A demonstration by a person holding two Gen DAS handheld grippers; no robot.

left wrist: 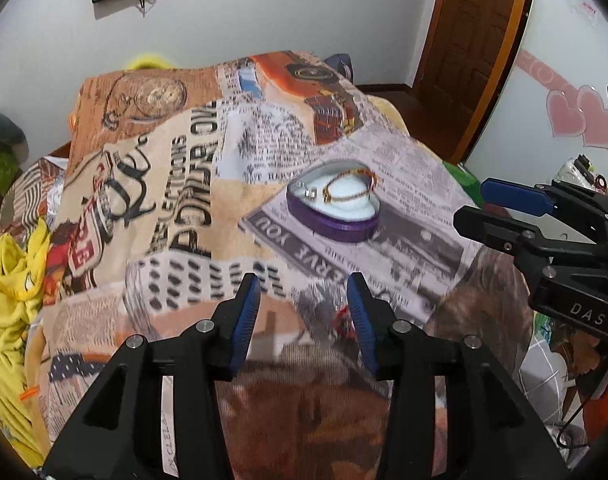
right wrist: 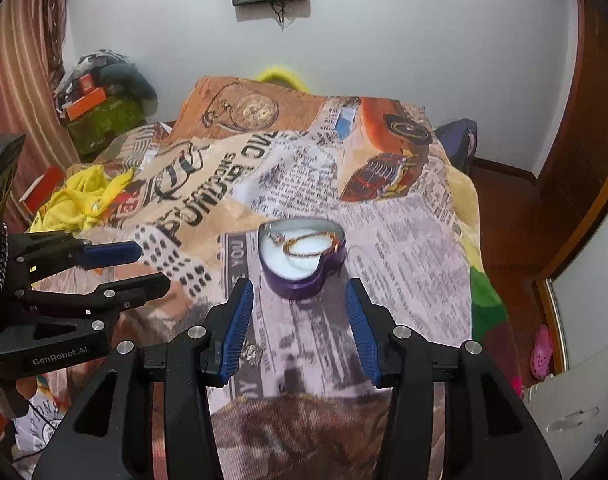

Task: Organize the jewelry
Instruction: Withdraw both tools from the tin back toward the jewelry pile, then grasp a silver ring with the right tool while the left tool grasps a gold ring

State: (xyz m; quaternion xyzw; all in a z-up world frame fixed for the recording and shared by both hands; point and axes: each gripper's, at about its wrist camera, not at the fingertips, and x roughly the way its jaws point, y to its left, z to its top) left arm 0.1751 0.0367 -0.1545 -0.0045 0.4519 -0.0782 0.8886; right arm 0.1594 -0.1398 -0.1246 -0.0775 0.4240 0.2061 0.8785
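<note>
a: what is sitting on the blanket (left wrist: 175, 184)?

b: a purple box (right wrist: 304, 280) shaped like a heart. its wall is looking smooth and shiny, and white soft padding is filling the inside.

a: is anything lying in it?

b: yes, a thin gold chain (right wrist: 308, 246) is curling in a loop on the white padding. a red bit is showing on it near the box edge. something small and shiny (left wrist: 310, 192) is sitting beside the chain, but it is too small to tell what it is.

a: what are the tongs doing?

b: the left gripper (left wrist: 304, 312) is hanging above the blanket with its 2 blue ribbed pads standing wide apart, and it is holding nothing. the box is lying well ahead of it, a bit to the right. the right gripper (right wrist: 299, 320) is wide too and gripping nothing, with the box sitting just past its tips, between them.

a: anything else near the tongs?

b: a little silver trinket (right wrist: 252, 354) is lying on the blanket right beside the right gripper's left pad. a small red and green tangle (left wrist: 342, 322) is lying by the left gripper's right pad, too blurry to name.

a: how is the blanket looking?

b: soft and fuzzy, with old newspaper and car pictures printed on it. a crumpled yellow cloth (right wrist: 77, 200) is lying at its left side.
</note>
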